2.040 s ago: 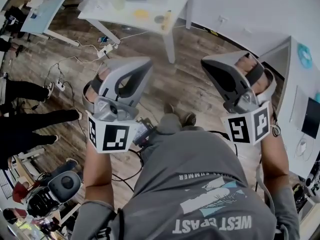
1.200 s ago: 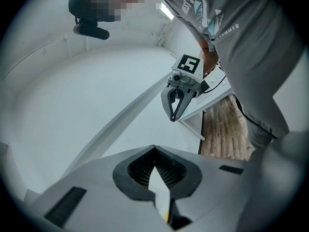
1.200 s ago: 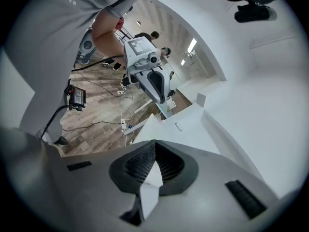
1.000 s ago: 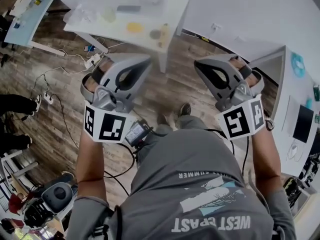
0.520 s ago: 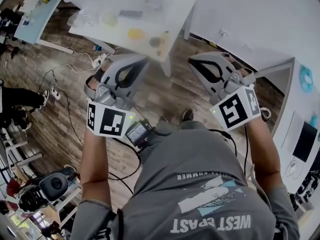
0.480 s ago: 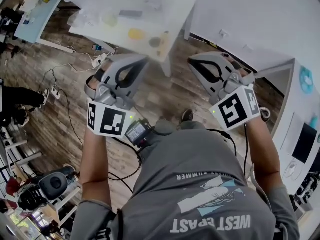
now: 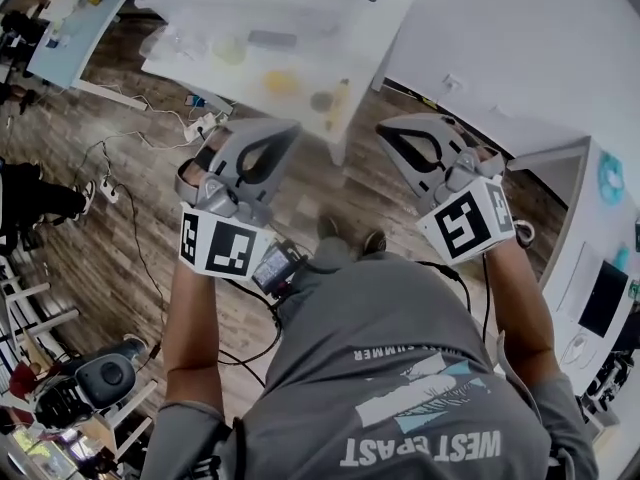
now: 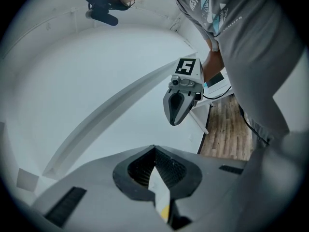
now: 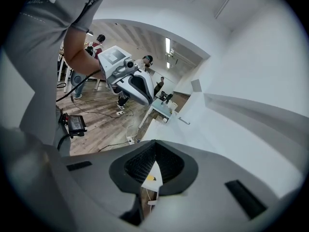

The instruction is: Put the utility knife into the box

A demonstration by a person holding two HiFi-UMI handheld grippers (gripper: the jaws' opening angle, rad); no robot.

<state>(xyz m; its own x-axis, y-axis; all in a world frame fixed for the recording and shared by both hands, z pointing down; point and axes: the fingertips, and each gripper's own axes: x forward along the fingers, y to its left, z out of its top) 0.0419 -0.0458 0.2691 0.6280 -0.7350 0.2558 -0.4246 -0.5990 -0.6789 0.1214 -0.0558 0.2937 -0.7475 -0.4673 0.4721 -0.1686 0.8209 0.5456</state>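
Basically not started: left tongs (image 7: 293, 128) and right tongs (image 7: 382, 130) are both pinched shut and empty, over the floor (image 7: 120, 198), short of the far table (image 7: 330, 28). Utility knife and box can't be picked out among its clutter.

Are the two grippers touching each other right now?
Apart. The head view shows wooden floor between the left gripper and the right gripper.
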